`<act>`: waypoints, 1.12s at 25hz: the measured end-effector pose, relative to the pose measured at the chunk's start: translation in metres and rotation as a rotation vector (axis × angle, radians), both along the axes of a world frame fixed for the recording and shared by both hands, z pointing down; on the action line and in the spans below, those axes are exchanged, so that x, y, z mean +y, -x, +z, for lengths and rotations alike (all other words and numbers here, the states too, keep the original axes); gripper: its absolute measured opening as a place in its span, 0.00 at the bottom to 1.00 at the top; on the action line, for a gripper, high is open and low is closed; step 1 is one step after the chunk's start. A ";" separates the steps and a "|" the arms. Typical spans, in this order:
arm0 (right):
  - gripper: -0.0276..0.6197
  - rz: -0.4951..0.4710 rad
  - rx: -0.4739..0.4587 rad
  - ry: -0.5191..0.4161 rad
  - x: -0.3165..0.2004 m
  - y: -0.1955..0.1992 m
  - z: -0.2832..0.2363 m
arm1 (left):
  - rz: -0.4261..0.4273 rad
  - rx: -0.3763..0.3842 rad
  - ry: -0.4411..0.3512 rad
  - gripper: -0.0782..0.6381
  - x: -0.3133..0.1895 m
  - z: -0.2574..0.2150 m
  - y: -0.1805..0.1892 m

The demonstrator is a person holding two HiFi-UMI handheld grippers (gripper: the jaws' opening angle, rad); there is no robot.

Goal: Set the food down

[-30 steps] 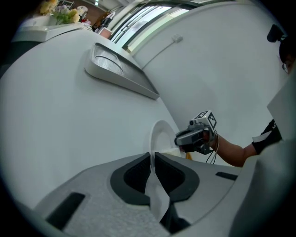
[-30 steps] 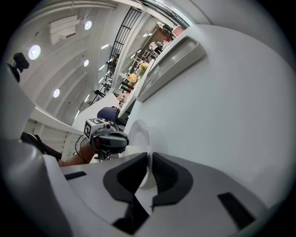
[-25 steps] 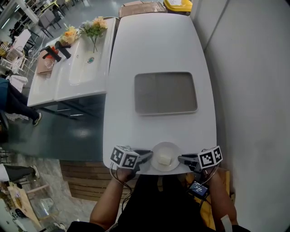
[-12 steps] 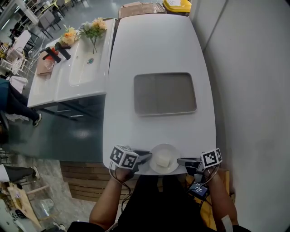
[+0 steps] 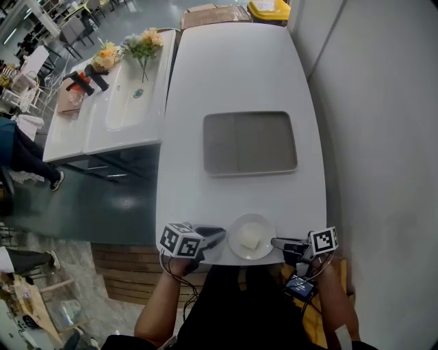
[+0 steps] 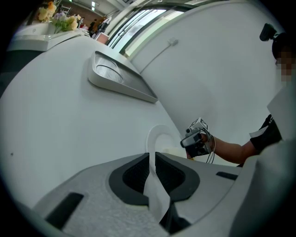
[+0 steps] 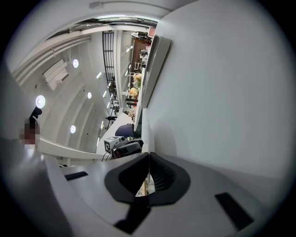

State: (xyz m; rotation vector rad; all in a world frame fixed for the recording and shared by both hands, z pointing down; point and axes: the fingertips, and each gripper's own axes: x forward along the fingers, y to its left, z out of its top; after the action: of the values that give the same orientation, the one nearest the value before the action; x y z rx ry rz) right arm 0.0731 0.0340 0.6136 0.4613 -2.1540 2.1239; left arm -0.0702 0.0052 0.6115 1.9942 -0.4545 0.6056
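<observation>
A small white plate sits at the near edge of the white table, with a pale yellow piece of food on it. My left gripper is shut on the plate's left rim. In the left gripper view that rim runs edge-on between the pads. My right gripper lies just off the plate's right rim. Its jaws have just been closing and now meet, with nothing visible between them. The left gripper view shows the right gripper beyond the plate.
A grey rectangular tray lies empty in the middle of the table. A wall runs close along the table's right side. To the left stands a second white table with flowers. A yellow bin is at the far end.
The right gripper has rolled and drawn slightly away from the plate's right rim, its jaws coming together. The left gripper's marker cube has shifted a little left. The plate has barely moved.
</observation>
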 end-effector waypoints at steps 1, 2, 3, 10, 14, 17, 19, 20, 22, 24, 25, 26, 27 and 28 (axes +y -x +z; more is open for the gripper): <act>0.05 0.003 -0.006 -0.008 -0.001 -0.001 -0.001 | -0.004 0.004 -0.008 0.15 0.000 -0.002 0.001; 0.05 0.008 -0.018 -0.012 -0.002 -0.002 -0.003 | -0.008 0.009 -0.017 0.15 0.000 -0.005 0.002; 0.05 0.017 -0.037 -0.012 -0.003 -0.002 -0.004 | -0.013 0.015 -0.029 0.15 0.000 -0.008 0.004; 0.05 0.112 -0.136 -0.001 -0.015 -0.007 -0.008 | -0.036 0.031 -0.107 0.15 0.001 -0.014 0.017; 0.05 0.142 -0.146 -0.022 -0.023 -0.011 -0.016 | -0.042 0.053 -0.177 0.15 0.002 -0.021 0.014; 0.05 0.173 -0.153 -0.039 -0.033 -0.011 -0.022 | -0.037 0.068 -0.232 0.15 0.003 -0.027 0.012; 0.05 0.190 -0.151 -0.056 -0.040 -0.012 -0.027 | -0.029 0.071 -0.265 0.15 0.005 -0.030 0.009; 0.05 0.198 -0.147 -0.065 -0.043 -0.014 -0.030 | -0.026 0.072 -0.280 0.15 0.006 -0.032 0.007; 0.05 0.213 -0.146 -0.082 -0.049 -0.016 -0.036 | -0.023 0.084 -0.304 0.15 0.010 -0.037 0.003; 0.05 0.229 -0.146 -0.097 -0.057 -0.016 -0.040 | -0.021 0.102 -0.322 0.15 0.013 -0.040 -0.001; 0.05 0.239 -0.145 -0.106 -0.061 -0.016 -0.042 | -0.016 0.112 -0.329 0.15 0.015 -0.042 -0.003; 0.05 0.251 -0.145 -0.113 -0.065 -0.016 -0.044 | -0.009 0.123 -0.335 0.15 0.018 -0.044 -0.005; 0.05 0.265 -0.147 -0.119 -0.071 -0.016 -0.047 | 0.002 0.134 -0.342 0.15 0.021 -0.046 -0.008; 0.05 0.280 -0.151 -0.126 -0.076 -0.016 -0.050 | 0.015 0.143 -0.349 0.15 0.024 -0.048 -0.010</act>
State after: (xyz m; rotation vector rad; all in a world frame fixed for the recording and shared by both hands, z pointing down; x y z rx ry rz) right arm 0.0890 -0.0419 0.5632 0.6699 -2.4467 2.2336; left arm -0.0600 0.0293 0.5636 2.3562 -0.4832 0.4082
